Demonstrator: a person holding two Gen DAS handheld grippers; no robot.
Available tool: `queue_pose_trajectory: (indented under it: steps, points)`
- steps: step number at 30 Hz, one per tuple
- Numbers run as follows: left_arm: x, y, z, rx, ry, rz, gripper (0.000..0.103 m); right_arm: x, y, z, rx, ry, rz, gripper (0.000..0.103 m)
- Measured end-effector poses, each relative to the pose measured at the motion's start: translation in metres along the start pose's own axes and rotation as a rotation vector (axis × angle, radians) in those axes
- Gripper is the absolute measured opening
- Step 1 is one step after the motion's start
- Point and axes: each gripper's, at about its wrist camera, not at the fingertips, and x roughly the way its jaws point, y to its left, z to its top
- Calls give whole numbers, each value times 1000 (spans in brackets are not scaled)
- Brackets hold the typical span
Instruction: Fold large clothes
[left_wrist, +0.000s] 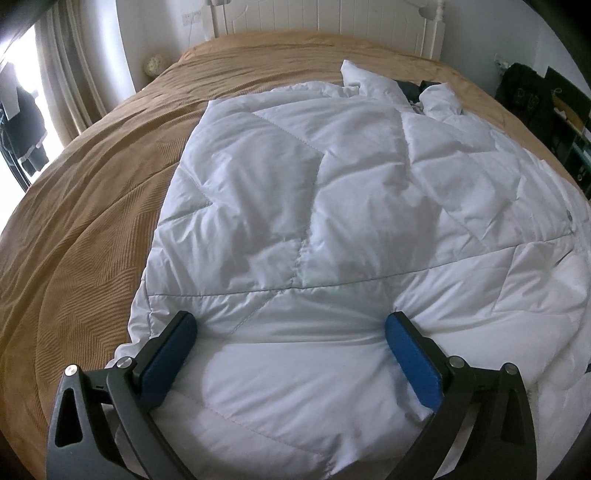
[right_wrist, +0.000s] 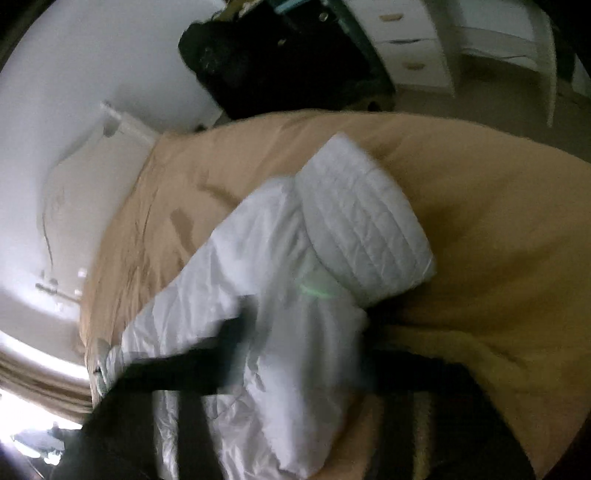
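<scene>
A white quilted puffer jacket (left_wrist: 332, 192) lies spread on the tan bedspread (left_wrist: 92, 206), collar toward the headboard. My left gripper (left_wrist: 291, 325) is wide open, its blue pads (left_wrist: 173, 350) resting on the jacket's near hem, with fabric bulging between them. In the blurred right wrist view, my right gripper (right_wrist: 303, 328) is around a sleeve of the jacket (right_wrist: 280, 295); the quilted cuff (right_wrist: 365, 229) sticks out beyond the fingers, above the bedspread (right_wrist: 480, 221). The blur hides how far the jaws are closed.
A white headboard (left_wrist: 325, 18) stands at the far end of the bed. Curtains and a bright window (left_wrist: 55, 74) are at left. Dark bags (right_wrist: 280, 55) and white drawers (right_wrist: 413, 44) stand beside the bed on the right.
</scene>
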Motion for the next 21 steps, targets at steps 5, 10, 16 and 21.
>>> queue_pose_trajectory:
  steps: [5,10,16,21]
  points:
    - [0,0,0,-1,-2,-1,102,-26,54,-15,-67,-67,150,18]
    - [1,1,0,0,-1,-1,103,-50,163,-58,-239,-20,392,17]
    - [1,2,1,-7,0,-11,103,-37,297,-166,-437,180,641,17]
    - [0,5,2,-18,0,-30,102,3,372,-264,-548,340,722,17]
